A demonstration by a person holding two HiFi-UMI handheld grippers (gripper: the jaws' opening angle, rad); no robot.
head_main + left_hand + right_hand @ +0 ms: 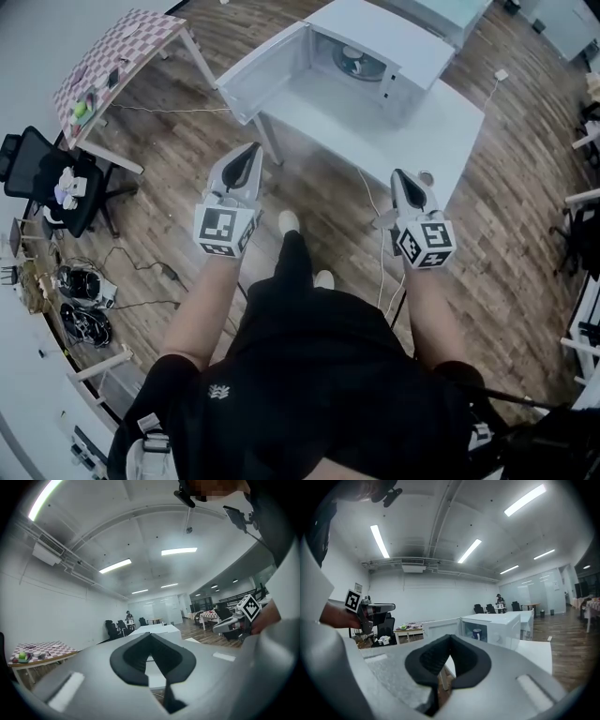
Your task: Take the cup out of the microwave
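We note the left gripper (251, 150) and the right gripper (401, 176) with jaws pressed together, nothing between them, both well short of the white table (422, 131). The microwave (380, 52) stands on it with its door (258, 80) open. The cup (476, 633), seemingly dark blue, sits inside. We judge this to be the approach. Next, one pair of jaws must spread and reach in.

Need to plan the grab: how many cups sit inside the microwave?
1. A blue cup stands inside the open microwave; its unseen corners could hide more.
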